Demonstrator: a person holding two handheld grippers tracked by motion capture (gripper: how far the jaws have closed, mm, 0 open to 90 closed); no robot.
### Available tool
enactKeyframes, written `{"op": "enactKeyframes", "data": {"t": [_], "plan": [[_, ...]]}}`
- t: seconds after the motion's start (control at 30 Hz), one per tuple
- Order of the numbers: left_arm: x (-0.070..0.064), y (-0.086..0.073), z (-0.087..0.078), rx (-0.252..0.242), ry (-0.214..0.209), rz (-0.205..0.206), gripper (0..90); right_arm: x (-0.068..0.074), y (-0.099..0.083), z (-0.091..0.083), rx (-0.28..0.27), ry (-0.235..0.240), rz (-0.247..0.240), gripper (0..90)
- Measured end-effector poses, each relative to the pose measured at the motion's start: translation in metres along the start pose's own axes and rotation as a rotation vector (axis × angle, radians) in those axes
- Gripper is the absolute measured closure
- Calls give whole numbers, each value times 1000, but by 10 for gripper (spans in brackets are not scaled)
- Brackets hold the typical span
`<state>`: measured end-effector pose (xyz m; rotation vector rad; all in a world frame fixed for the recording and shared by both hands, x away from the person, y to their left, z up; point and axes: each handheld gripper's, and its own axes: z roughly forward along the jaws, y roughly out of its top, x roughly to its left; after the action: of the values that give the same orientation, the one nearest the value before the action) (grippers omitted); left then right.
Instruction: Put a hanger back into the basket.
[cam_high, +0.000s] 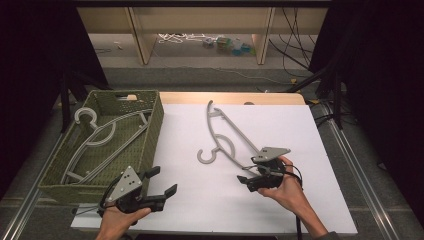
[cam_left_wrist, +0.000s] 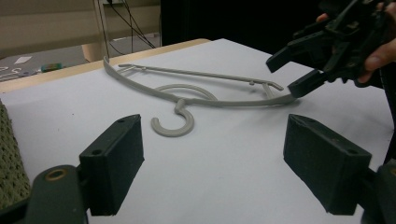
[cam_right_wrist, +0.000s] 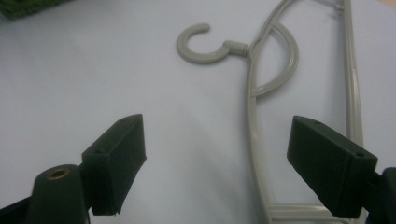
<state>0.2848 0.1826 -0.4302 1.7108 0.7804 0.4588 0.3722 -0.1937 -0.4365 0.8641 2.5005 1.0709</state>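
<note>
A grey plastic hanger (cam_high: 227, 137) lies flat on the white tabletop (cam_high: 190, 200), its hook (cam_high: 206, 156) pointing left. My right gripper (cam_high: 246, 181) hovers open at the hanger's near end. In the right gripper view the hanger's curved bar (cam_right_wrist: 252, 107) runs up between the spread jaws of my right gripper (cam_right_wrist: 215, 163), untouched. My left gripper (cam_high: 164, 180) is open near the front left, beside the basket, with nothing in it. In the left gripper view it (cam_left_wrist: 212, 163) faces the hanger (cam_left_wrist: 210, 99), with the right gripper (cam_left_wrist: 292, 72) beyond.
A green woven basket (cam_high: 155, 130) stands at the left with grey hangers (cam_high: 100, 135) lying inside. The white top's front edge runs just behind both hands. Metal rails flank the table. Wooden furniture legs and cables sit on the floor beyond.
</note>
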Motion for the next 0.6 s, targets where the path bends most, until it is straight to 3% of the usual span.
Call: {"op": "enactKeyframes", "data": {"t": [0.27,0.43,0.6], "plan": [[1,0,-1,-7,5,10,197,-18,18,37,158,-2,1,314],[1,0,-1,-19,-2,7,195,-29,25,50,256,27,7,347],[2,0,-2,-15,-1,16,194,-37,26,59,289,40,20,401]]}}
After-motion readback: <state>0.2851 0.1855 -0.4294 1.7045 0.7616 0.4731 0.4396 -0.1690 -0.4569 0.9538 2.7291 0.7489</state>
